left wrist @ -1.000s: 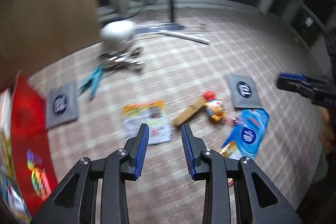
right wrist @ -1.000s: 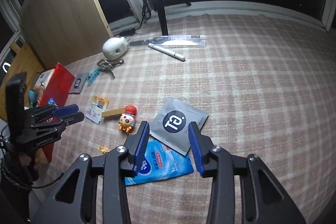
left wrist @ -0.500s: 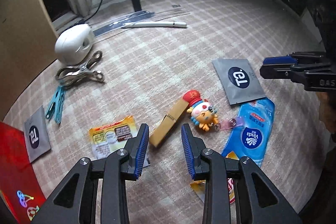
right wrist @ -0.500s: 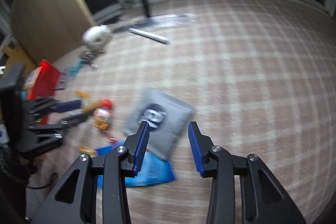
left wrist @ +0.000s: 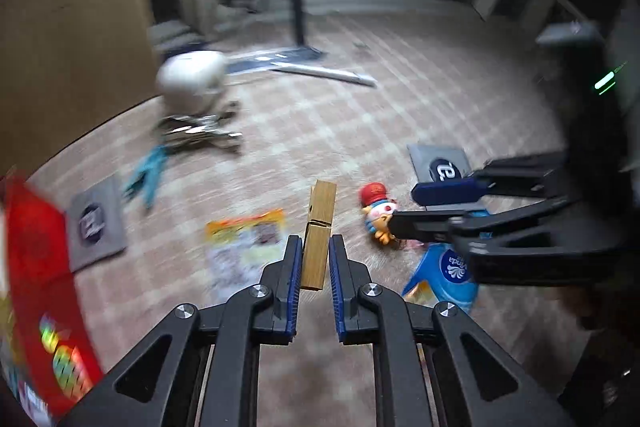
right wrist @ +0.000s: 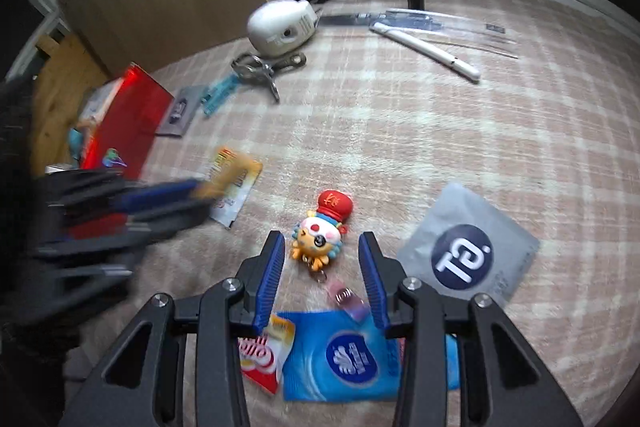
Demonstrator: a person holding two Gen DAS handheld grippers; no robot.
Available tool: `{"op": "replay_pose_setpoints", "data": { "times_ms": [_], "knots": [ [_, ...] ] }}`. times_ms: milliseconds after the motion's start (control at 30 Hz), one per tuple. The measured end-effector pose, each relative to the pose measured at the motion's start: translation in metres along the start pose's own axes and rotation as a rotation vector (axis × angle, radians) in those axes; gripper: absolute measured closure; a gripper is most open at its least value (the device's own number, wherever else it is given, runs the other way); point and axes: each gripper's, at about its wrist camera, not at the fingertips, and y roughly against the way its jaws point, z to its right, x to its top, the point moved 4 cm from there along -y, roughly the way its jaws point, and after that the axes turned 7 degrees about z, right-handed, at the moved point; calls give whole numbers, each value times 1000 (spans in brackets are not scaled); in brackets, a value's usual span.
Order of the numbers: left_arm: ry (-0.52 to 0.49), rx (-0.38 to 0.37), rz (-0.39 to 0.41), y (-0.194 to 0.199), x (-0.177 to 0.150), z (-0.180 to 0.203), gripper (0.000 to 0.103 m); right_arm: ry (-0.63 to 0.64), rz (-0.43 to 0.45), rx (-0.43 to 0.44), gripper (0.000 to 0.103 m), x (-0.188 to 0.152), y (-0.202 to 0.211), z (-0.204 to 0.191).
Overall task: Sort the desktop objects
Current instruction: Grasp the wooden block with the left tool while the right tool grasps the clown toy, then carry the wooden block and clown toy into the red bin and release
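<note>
**Peg pinched on the left, toy framed on the right**

My left gripper [left wrist: 313, 255] has just been closing, and its blue pads now pinch a wooden peg [left wrist: 319, 233] — the peg stands up between them, its far end poking out past the tips. Whether it has left the cloth I cannot tell; the background is blurred.

My right gripper [right wrist: 322, 259] stands partly open and holds nothing. Between its fingers, untouched, lies a cartoon toy [right wrist: 322, 231] with a red hat, its ring and pink tag trailing toward me. Nearest me, under the right fingers, lie a blue tissue pack [right wrist: 352, 355] and a red-and-white sachet [right wrist: 260, 355]. Just right of the toy is a grey packet [right wrist: 466, 247] with a dark round logo.

Left of the toy lies an orange sachet [right wrist: 236, 183], with the left gripper blurred over it. Farther left sits a red box [right wrist: 128, 115], a second grey packet [right wrist: 180, 111] beside it. Beyond that — a teal clip [right wrist: 218, 93], a metal clip [right wrist: 264, 67], a white round gadget [right wrist: 280, 25], then a white pen [right wrist: 424, 49] and a clear ruler [right wrist: 444, 21] at the far edge of the checked cloth [right wrist: 400, 131].
</note>
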Motion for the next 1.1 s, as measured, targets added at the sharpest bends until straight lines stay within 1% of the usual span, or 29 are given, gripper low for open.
{"op": "replay_pose_setpoints", "data": {
  "times_ms": [67, 133, 200, 400, 467, 500, 633, 733, 767, 867, 1000, 1033, 1067, 1100],
  "knots": [
    [20, 6, 32, 19, -2, -5, 90, 9, -17, -4, 65, 1, -9, -7],
    [42, 14, 57, 36, -4, -11, 90, 22, -40, -26, 65, 0, -16, -11],
    [58, 31, 85, 47, -4, -17, 90, 12, -36, -29, 72, 1, -17, -12],
    [157, 39, 167, 94, -24, -35, 90, -63, -40, 0, 74, 3, -13, -5],
    [181, 51, 179, 105, -34, -41, 90, -89, -20, 23, 74, 5, -3, -9],
    [197, 69, 190, 113, -38, -47, 90, -98, 4, 49, 74, 10, 5, -15],
    [260, 139, 239, 146, -52, -77, 90, -78, 110, 161, 74, 41, 38, -60],
    [300, 226, 288, 175, -59, -108, 90, -54, 189, 267, 74, 74, 55, -113],
    [309, 243, 299, 181, -59, -115, 90, -45, 216, 296, 74, 84, 58, -131],
    [336, 324, 342, 203, -61, -142, 90, 4, 276, 337, 74, 107, 60, -181],
    [352, 358, 381, 218, -61, -162, 90, 52, 274, 379, 73, 129, 39, -238],
    [352, 372, 386, 220, -60, -167, 90, 73, 260, 384, 71, 133, 28, -252],
    [352, 387, 388, 221, -60, -172, 90, 104, 231, 356, 69, 138, 15, -263],
    [354, 409, 371, 218, -60, -178, 89, 138, 198, 322, 69, 143, 2, -274]
  ]
}}
